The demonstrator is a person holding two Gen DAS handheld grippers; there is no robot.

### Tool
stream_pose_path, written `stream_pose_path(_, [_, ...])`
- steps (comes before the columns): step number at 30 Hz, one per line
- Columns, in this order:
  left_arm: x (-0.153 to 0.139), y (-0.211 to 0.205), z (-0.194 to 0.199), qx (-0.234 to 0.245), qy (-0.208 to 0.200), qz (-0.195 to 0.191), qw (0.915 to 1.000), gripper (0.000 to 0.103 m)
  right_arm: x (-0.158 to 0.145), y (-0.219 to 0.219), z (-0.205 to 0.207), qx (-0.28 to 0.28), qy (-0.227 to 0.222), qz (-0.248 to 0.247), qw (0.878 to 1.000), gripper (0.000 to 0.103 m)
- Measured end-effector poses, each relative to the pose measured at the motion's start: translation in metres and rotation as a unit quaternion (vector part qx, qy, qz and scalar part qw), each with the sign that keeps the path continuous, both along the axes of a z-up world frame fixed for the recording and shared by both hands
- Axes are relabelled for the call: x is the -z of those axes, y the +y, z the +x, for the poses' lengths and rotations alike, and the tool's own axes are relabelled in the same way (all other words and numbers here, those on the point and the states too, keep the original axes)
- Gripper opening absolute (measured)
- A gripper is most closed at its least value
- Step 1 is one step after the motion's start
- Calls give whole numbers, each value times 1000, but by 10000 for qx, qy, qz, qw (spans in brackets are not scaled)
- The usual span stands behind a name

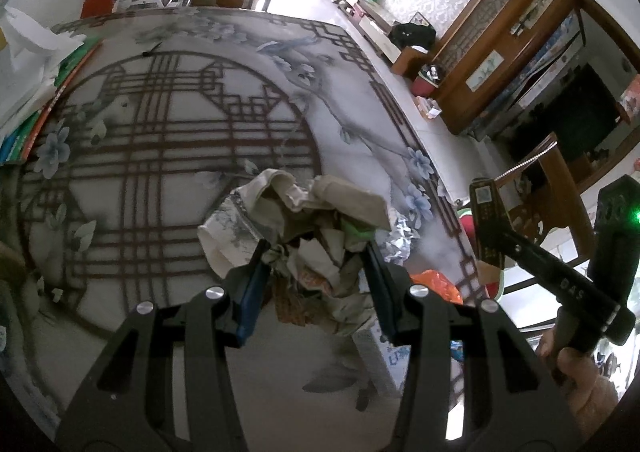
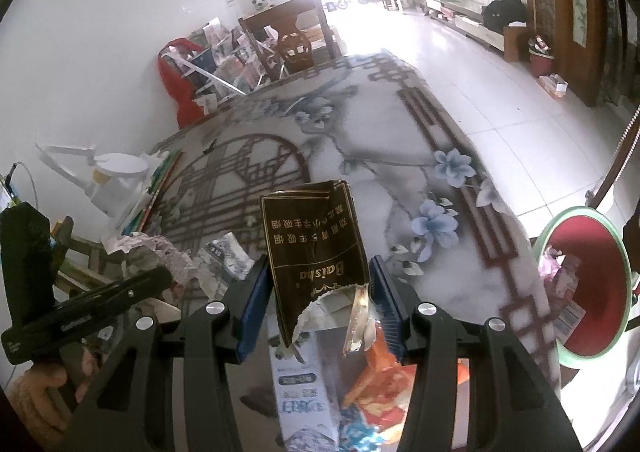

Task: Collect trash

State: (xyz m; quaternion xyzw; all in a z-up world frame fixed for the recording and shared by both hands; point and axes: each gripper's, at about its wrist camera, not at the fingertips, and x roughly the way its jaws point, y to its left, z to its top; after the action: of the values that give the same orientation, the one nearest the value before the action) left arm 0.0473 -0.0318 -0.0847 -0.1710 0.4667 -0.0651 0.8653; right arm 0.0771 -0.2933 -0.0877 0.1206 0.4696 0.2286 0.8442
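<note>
Left gripper (image 1: 316, 256): black linkage arms with blue finger pads; jaws are clamped on a crumpled bundle of beige and white waste paper and wrappers (image 1: 316, 220), which is held above the table.
Right gripper (image 2: 320, 292): same black build with blue pads; jaws are closed on a torn dark brown cigarette pack with gold lettering (image 2: 316, 240), gripped at its lower, ripped end; the pack is held upright and upside down, its print inverted.
Table (image 1: 160, 140): covered by a grey-white cloth printed with brown lattice and pale blue flowers; seen below both grippers.
Foil: a crumpled silver foil scrap (image 1: 400, 242) is seen just right of the bundle, near the table edge.
Loose trash on table: an orange snack wrapper (image 2: 384, 380) and a white-and-blue carton (image 2: 302, 396) are lying beneath the right gripper, close to the near edge.
Bin: a round red waste bin with a pale green rim (image 2: 584, 280) is placed on the floor just beside the table's right edge; pink and white wrappers are seen inside it.
Left of table: a stack of green and orange books (image 1: 44, 108) is set along the table's left side, topped by white papers.
Lamp: a white desk lamp (image 2: 108, 176) is standing near the books.
Far end: a dark wooden chair (image 2: 296, 48) is placed beyond the table.
</note>
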Motion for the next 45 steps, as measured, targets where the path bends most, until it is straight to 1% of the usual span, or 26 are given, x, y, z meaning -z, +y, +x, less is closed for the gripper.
stream_pose_path(15, [-7, -58, 15, 415, -76, 55, 9991, 45, 7, -55, 0, 344, 76, -48, 9994, 47])
stream_pose_path(19, [-5, -66, 20, 398, -68, 62, 9992, 45, 15, -61, 5, 220, 319, 17, 9992, 49])
stream_pose_path(20, [-4, -65, 21, 356, -64, 66, 9993, 45, 18, -60, 6, 165, 403, 31, 9990, 57])
stream_pose_path(21, [-3, -63, 21, 312, -55, 66, 9995, 45, 22, -55, 7, 62, 509, 47, 9987, 68])
stream_pose_path(24, [-2, -58, 20, 158, -32, 105, 9998, 45, 31, -38, 10, -202, 645, 4, 9977, 70])
stream_pose_path(25, [-2, -56, 20, 119, -26, 114, 9999, 45, 37, -28, 12, -339, 759, -47, 9965, 70])
stream_pose_path(27, [-1, -51, 19, 26, -20, 128, 9999, 45, 49, -12, 18, -561, 1042, 10, 9930, 78])
stream_pose_path(29, [-2, -48, 17, -38, -6, 140, 9999, 45, 60, -1, 23, -637, 1271, 105, 9898, 82])
stream_pose_path(30, [-1, -46, 15, -67, 5, 148, 9999, 45, 68, 7, 26, -680, 1389, 108, 9879, 82])
stream_pose_path(32, [-1, -43, 12, -116, 25, 172, 9998, 45, 77, 16, 31, -689, 1491, -40, 9864, 83])
stream_pose_path(33, [-1, -41, 10, -139, 32, 180, 9997, 45, 83, 20, 33, -693, 1567, -107, 9852, 85])
stream_pose_path(37, [2, -30, 5, -281, 106, 189, 9994, 46, 98, 27, 37, -706, 1754, -94, 9819, 86])
stream_pose_path(38, [3, -25, 4, -333, 115, 191, 9992, 46, 99, 27, 38, -699, 1756, -64, 9820, 84])
stream_pose_path(39, [3, -23, 4, -364, 115, 193, 9991, 46, 99, 26, 38, -689, 1749, -37, 9822, 74])
stream_pose_path(41, [3, -17, 3, -434, 117, 193, 9988, 46, 98, 25, 39, -669, 1739, 49, 9825, 63])
stream_pose_path(42, [3, -14, 2, -471, 120, 187, 9986, 46, 97, 24, 39, -661, 1723, 98, 9828, 54])
stream_pose_path(43, [3, -12, 2, -494, 122, 182, 9985, 46, 93, 22, 40, -649, 1679, 132, 9836, 51])
stream_pose_path(44, [4, -10, 2, -518, 130, 171, 9984, 46, 91, 21, 41, -639, 1637, 141, 9843, 44])
stream_pose_path(45, [4, -9, 3, -526, 136, 160, 9984, 46, 87, 20, 41, -627, 1590, 157, 9852, 41])
